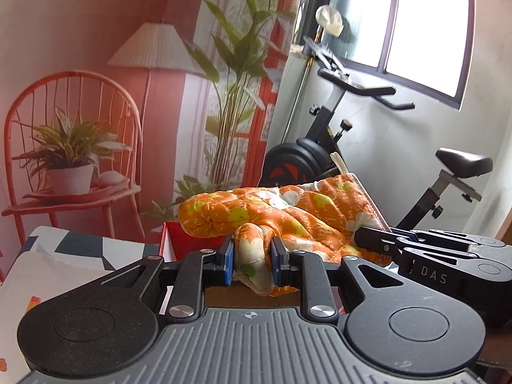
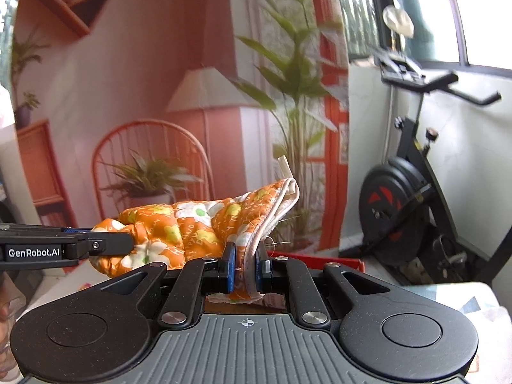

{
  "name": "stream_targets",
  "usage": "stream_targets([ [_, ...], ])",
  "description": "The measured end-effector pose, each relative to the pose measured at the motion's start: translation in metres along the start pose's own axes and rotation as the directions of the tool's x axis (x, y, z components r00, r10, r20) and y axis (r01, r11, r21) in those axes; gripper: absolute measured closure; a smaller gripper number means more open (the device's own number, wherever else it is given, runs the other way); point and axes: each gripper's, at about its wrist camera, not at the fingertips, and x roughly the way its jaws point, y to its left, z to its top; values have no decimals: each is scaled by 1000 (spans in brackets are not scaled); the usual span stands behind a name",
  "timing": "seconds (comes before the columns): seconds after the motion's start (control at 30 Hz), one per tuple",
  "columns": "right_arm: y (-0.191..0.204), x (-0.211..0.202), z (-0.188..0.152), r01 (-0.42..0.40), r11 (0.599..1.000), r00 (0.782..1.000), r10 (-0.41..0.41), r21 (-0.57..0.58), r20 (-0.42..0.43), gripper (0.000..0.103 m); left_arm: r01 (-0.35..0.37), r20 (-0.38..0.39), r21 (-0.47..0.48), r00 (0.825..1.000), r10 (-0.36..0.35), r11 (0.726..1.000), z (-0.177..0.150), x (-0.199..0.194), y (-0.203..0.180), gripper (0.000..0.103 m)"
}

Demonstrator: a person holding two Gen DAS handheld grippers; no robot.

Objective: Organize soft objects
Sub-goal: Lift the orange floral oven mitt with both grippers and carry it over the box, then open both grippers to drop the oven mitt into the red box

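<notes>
- The left gripper (image 1: 252, 262) pinches the thumb end of the orange floral oven mitt (image 1: 288, 214) between its blue pads, jaws narrowly parted around the fabric.
- The right gripper (image 2: 246, 267) is clamped nearly shut on the mitt's white-trimmed cuff edge (image 2: 281, 204).
- The mitt hangs in the air between both grippers, its body stretching toward 12 o'clock in the left wrist view.
- An exercise bike (image 1: 352, 134) stands at 2 o'clock.

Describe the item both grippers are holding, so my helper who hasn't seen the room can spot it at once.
Start at the black exercise bike under the window, then look just in front of it, where both grippers meet. Pinched between the left gripper and the right gripper is a quilted orange oven mitt. Its white and yellow flower print and pale edging set it apart.
</notes>
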Motion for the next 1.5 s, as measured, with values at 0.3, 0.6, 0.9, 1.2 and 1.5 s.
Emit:
stream_targets([
  [0.3,-19,69,-24,50,993,971,-23,106,-239,92,0,-205,-20,979,-4,1000,-18,65,19,79],
  [0.6,-27,100,-45,98,981,931,-30,169,-364,92,2,-277,-14,961,-6,1000,-18,94,26,78],
  [0.9,-29,106,-53,153,980,910,-89,127,-404,80,-41,-305,14,951,43,999,-21,103,27,58],
  [1.2,-33,85,-51,179,978,921,-130,103,-367,67,-38,-278,25,959,44,999,-16,79,28,50],
  [1.5,-21,37,-49,149,984,944,-111,102,-311,61,-8,-259,50,966,21,999,-22,35,14,48],
])
